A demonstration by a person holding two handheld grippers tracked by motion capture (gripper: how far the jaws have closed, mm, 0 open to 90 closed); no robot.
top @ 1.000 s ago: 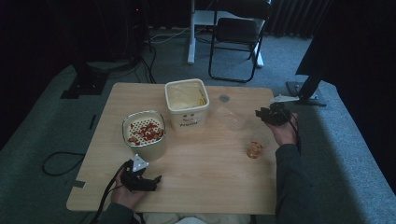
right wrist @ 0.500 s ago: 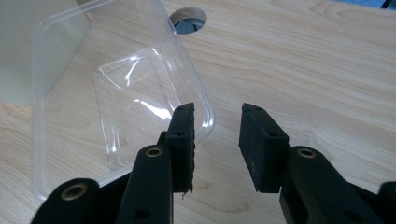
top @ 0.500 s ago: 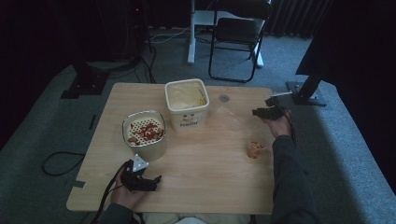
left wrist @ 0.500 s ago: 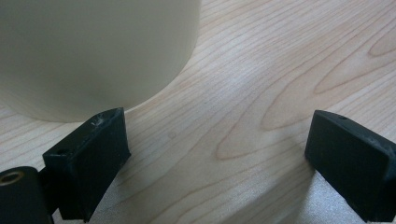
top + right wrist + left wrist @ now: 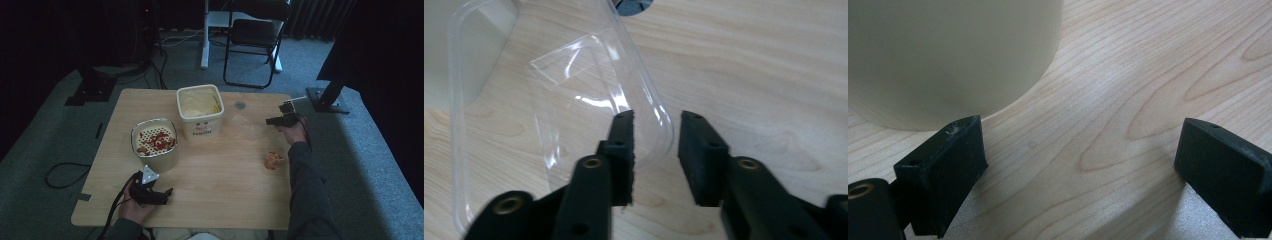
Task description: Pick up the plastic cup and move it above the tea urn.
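High view: the right gripper point(image 5: 272, 121) sits at the right edge of the clear plastic container point(image 5: 245, 126), which is right of the cream tub point(image 5: 200, 111) on the table point(image 5: 225, 200). The left gripper point(image 5: 165, 192) rests near the mesh-topped can point(image 5: 155, 145), released.

Left gripper view: jaws spread wide, nothing between.

Right gripper view: jaws have just been closing, straddling the container's rim point(image 5: 664, 130) but not pinching yet, I think. Long axis runs away from the gripper. Next up: clamp the rim gently.
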